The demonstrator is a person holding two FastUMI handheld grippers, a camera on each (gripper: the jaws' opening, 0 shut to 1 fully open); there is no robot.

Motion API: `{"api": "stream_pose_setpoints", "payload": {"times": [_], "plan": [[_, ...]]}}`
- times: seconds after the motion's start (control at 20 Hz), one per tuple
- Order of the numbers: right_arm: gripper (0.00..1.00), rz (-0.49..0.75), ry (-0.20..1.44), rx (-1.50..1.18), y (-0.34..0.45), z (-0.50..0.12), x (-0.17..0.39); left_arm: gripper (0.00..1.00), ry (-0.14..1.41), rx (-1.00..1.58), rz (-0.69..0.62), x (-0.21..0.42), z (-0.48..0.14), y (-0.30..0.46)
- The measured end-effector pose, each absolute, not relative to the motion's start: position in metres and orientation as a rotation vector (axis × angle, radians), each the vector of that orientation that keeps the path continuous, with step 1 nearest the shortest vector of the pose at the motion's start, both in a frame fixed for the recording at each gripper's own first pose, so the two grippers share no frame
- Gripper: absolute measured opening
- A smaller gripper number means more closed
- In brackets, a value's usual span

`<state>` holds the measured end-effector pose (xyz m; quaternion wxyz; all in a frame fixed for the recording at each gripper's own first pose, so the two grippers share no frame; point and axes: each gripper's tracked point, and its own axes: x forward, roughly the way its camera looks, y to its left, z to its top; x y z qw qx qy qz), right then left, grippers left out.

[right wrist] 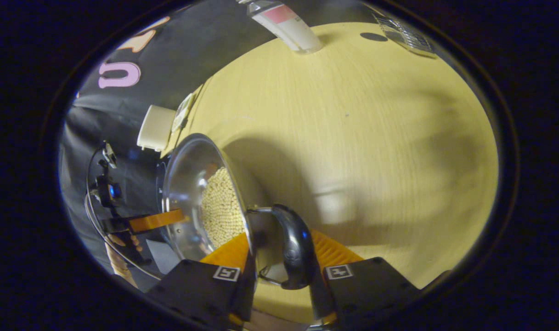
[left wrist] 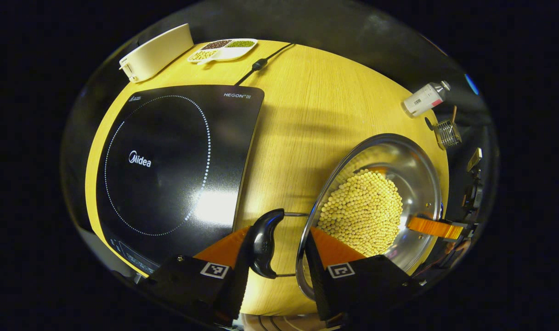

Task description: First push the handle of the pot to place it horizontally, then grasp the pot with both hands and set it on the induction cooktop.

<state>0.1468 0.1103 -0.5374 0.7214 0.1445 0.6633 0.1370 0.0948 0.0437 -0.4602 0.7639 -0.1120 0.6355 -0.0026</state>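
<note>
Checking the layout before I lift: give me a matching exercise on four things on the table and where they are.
1 pot
2 induction cooktop
3 divided dish
4 bottle

a lying on its side at the table's far right edge
b flat, nothing on it
c holds pale beans
d holds three kinds of beans

Pairs: 1-c, 2-b, 3-d, 4-a

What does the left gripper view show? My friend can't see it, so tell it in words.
The left gripper has its two fingers around one black side handle of a shiny pot full of pale beans. The pot sits on a yellow table, and a black induction cooktop lies beside it.
</note>
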Motion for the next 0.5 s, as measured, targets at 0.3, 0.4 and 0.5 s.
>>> {"api": "stream_pose_setpoints", "payload": {"times": [0.3,0.4,0.5], "plan": [[0.46,0.277,1.445,0.329,0.094,-0.511,0.141,0.6,1.362,-0.225,-0.046,0.098,-0.461,0.049],[0.47,0.263,1.447,0.338,0.091,-0.501,0.131,0.63,1.353,-0.211,-0.069,0.1,-0.459,0.048],[0.46,0.255,1.446,0.339,0.089,-0.491,0.12,0.6,1.356,-0.22,-0.081,0.103,-0.459,0.049]]}}
